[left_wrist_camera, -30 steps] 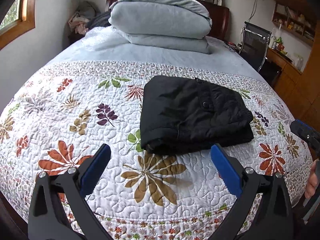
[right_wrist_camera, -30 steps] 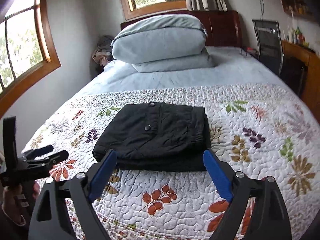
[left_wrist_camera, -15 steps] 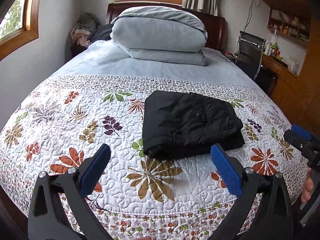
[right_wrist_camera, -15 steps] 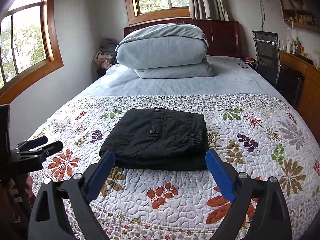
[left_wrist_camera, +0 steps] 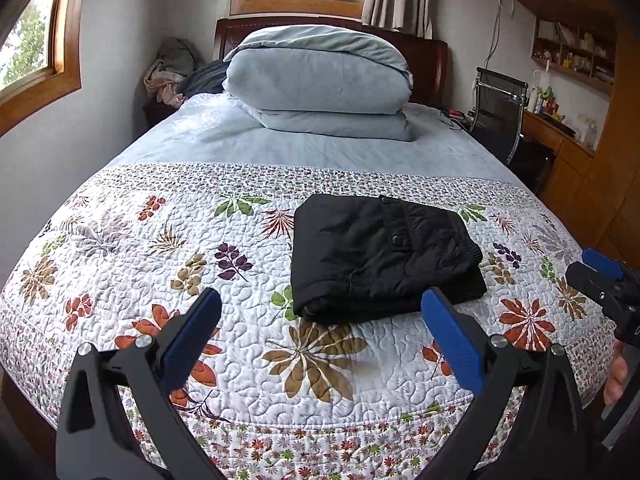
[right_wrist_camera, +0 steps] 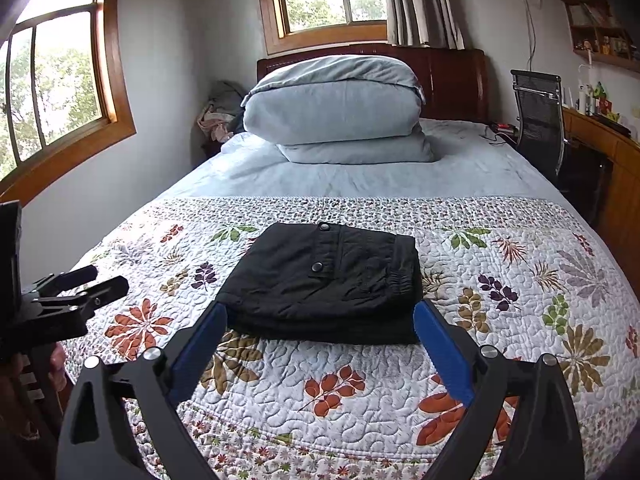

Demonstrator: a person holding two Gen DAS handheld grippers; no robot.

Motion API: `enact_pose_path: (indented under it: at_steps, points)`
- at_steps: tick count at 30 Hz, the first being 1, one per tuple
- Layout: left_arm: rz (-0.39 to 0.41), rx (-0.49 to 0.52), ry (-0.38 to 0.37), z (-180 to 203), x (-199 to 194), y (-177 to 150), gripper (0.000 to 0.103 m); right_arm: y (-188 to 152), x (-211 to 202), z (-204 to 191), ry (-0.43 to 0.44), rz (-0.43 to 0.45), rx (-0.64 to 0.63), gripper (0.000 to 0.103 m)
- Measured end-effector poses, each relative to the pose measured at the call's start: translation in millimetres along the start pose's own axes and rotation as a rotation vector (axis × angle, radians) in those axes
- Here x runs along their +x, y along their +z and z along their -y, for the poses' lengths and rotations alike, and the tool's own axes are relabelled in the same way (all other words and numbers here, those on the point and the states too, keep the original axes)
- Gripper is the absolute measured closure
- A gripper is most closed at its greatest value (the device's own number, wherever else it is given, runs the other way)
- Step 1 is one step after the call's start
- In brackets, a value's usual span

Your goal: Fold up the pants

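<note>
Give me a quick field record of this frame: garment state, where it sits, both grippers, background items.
garment: black pants, folded into a compact stack, snap buttons facing up
surface: floral quilt on the bed
left gripper: open, holding nothing, short of the pants
right gripper: open, holding nothing, fingertips framing the near edge of the pants
contact: none visible
background: folded grey duvet at the headboard, office chair on the right
task status: fold appears finished
</note>
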State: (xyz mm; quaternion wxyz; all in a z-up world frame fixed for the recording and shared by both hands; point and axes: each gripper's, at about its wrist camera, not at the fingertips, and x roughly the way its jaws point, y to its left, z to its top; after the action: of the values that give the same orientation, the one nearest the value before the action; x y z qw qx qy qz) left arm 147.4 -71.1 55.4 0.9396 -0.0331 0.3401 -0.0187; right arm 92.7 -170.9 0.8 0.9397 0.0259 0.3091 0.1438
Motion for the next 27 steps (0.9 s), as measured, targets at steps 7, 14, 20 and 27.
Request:
enact_pose_path:
  at_steps: [7, 14, 20, 27]
  points:
    - [-0.002, 0.002, 0.0, 0.9, -0.5, 1.1, 0.003, 0.5, -1.0, -1.8, 0.0, -0.001, -0.005, 0.007]
    - [-0.032, 0.014, 0.001, 4.9, 2.0, -4.9, 0.003, -3.8, 1.1, -0.8, -0.004, -0.023, 0.0, 0.007]
    - [-0.038, 0.016, -0.002, 6.9, 1.0, -6.6, 0.003, -5.9, -0.9, 0.8, -0.003, -0.03, 0.008, 0.007]
    - [-0.045, 0.023, -0.012, 14.0, 3.0, -5.6, 0.003, -7.4, -2.2, 3.1, -0.008, -0.035, 0.011, 0.007]
